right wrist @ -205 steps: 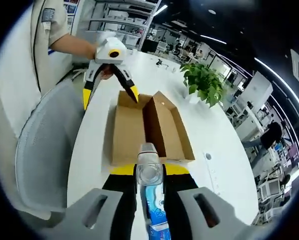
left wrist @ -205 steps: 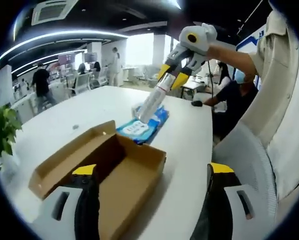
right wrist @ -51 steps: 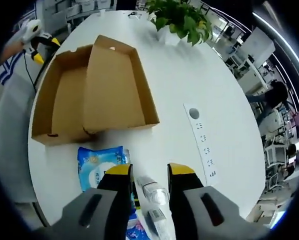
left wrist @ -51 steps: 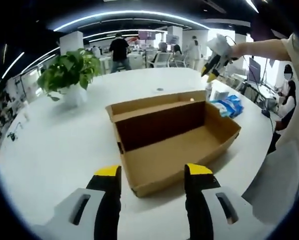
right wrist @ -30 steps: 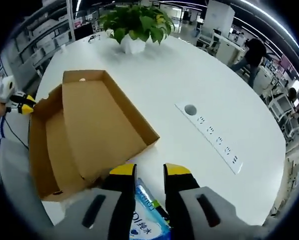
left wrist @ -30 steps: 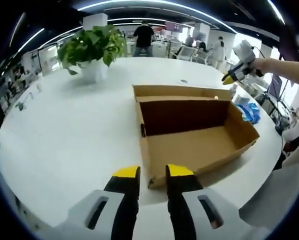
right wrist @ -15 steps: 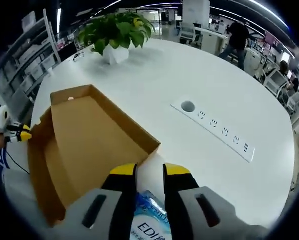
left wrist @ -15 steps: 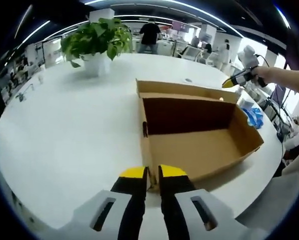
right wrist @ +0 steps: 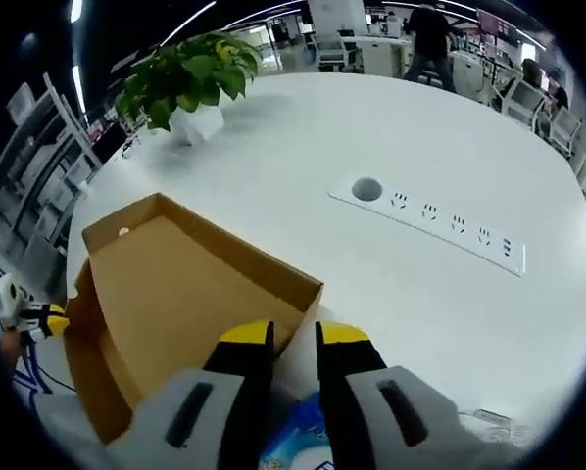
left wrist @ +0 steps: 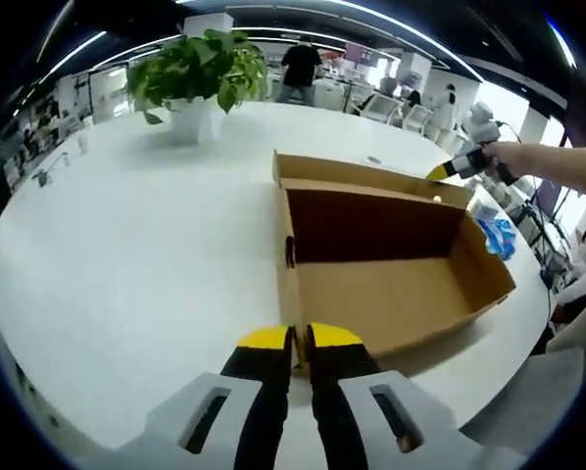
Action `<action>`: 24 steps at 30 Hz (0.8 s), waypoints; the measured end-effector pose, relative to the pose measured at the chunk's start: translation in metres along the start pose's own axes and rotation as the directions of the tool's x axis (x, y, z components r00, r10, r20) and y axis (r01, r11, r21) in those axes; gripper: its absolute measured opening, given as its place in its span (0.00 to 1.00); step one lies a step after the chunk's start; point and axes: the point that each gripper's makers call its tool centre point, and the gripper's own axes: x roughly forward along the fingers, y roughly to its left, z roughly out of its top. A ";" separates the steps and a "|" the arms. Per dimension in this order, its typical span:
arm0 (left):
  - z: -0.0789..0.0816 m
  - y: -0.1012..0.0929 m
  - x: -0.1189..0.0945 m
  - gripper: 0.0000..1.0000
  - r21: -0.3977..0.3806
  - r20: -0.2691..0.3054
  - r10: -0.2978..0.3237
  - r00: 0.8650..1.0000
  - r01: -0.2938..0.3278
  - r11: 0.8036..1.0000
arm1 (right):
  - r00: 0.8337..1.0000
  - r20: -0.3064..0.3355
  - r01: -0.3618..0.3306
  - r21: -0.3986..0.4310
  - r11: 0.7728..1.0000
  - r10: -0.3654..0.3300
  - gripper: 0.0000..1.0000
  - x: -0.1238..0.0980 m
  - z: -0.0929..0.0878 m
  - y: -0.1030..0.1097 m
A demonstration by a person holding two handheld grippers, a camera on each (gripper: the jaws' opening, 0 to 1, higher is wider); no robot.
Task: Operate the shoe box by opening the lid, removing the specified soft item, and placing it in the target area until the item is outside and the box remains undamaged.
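Observation:
The brown cardboard shoe box lies open on the white table, its lid folded back on the far side, and its inside looks bare. My left gripper is shut on the box's near corner wall. In the right gripper view the box sits left of centre. My right gripper hovers at the lid's corner with a narrow gap between its jaws and nothing held. A blue soft pack lies under it. In the left gripper view that gripper is at the lid's far right corner, and the blue pack is beyond the box.
A potted plant stands at the far side of the table. A white power strip is set into the tabletop right of the box. A clear plastic object lies at the lower right. People and office desks are in the background.
My left gripper's jaws have drawn together onto the box's near corner. My right gripper has risen and moved forward to the lid corner, its gap a little narrower.

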 end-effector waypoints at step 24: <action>0.000 -0.001 0.002 0.03 0.023 -0.005 -0.001 1.000 0.001 1.000 | 0.998 0.003 0.062 0.130 0.990 -0.063 0.02 -0.007 0.003 0.001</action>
